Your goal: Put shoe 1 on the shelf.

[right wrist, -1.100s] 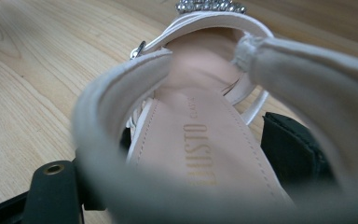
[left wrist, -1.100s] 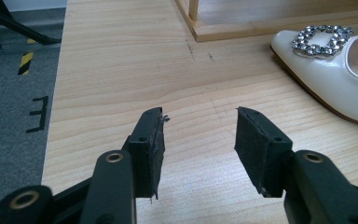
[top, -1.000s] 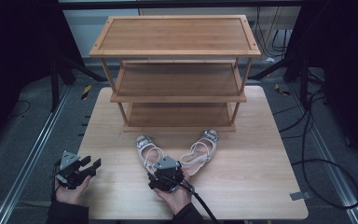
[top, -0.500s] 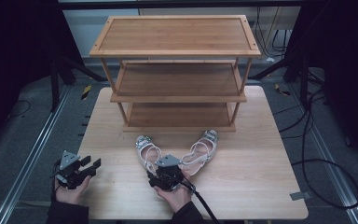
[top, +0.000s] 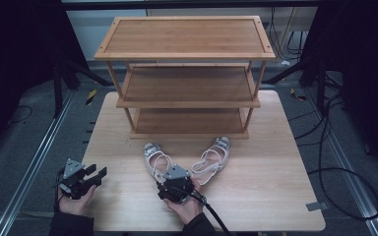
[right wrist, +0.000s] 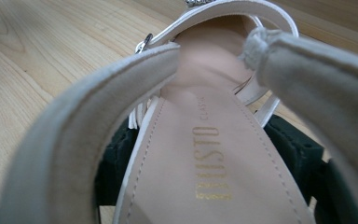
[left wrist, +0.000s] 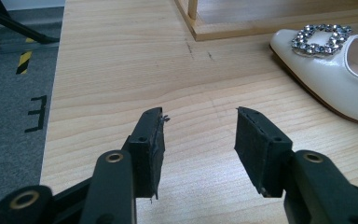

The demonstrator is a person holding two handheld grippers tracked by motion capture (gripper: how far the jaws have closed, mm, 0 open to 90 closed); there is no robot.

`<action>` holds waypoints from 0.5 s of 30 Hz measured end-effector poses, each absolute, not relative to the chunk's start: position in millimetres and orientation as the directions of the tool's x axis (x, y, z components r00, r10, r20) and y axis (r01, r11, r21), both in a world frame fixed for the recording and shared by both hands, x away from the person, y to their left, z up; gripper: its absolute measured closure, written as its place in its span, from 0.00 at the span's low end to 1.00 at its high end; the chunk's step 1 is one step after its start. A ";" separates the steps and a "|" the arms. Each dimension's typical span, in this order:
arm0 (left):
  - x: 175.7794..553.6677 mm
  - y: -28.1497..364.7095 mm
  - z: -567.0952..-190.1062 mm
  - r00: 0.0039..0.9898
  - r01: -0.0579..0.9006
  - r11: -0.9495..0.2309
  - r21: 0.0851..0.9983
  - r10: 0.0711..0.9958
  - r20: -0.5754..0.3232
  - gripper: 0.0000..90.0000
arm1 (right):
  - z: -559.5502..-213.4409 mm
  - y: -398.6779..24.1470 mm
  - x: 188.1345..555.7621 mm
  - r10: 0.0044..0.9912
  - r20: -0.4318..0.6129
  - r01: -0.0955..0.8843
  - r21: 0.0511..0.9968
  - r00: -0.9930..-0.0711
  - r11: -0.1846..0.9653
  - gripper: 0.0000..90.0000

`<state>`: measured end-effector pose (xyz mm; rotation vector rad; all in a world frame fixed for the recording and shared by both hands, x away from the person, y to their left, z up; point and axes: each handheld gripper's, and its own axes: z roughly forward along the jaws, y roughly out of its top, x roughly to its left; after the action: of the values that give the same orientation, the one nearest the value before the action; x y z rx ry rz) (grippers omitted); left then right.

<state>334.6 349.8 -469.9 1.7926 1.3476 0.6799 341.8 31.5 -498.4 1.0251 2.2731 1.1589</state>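
Two white strappy shoes with rhinestone buckles lie on the table in front of the rack, toes toward it and heels angled together. My right gripper (top: 173, 173) is at the heel of the left shoe (top: 153, 156). In the right gripper view the right gripper (right wrist: 200, 135) stands open, its black jaws wide apart on either side of that shoe's beige insole (right wrist: 191, 186), with the heel strap looming close to the camera. The right shoe (top: 214, 158) lies just beside it. My left gripper (top: 96, 172) is held open and empty near the table's front left corner, as the left gripper view also shows the left gripper (left wrist: 199, 121).
A three-tier wooden shoe rack (top: 187, 93) stands at the back of the light wood table (top: 275, 196), all its shelves bare. Its base (left wrist: 261, 23) and the left shoe's buckled toe (left wrist: 335, 79) appear ahead of the left gripper. Cables and metal rails run along the floor.
The right gripper has eased very slightly forward onto the left shoe's heel. The left gripper and both shoes stay where they were.
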 end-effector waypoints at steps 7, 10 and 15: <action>334.7 350.5 -469.7 0.297 0.537 -0.139 0.832 0.954 -0.032 0.57 | -498.5 32.6 340.5 0.762 -0.017 0.431 0.816 -0.647 0.384 0.40; 334.7 350.9 -469.7 0.295 0.538 -0.136 0.832 0.955 -0.035 0.57 | -498.4 32.8 340.1 0.764 -0.013 0.424 0.825 -0.645 0.373 0.40; 334.8 351.3 -469.9 0.293 0.539 -0.132 0.832 0.955 -0.038 0.57 | -494.9 29.6 339.8 0.779 0.014 0.430 0.840 -0.627 0.331 0.42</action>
<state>334.8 351.3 -469.9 1.7874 1.3505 0.6793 339.8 29.6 -494.9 1.0672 2.2091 1.2130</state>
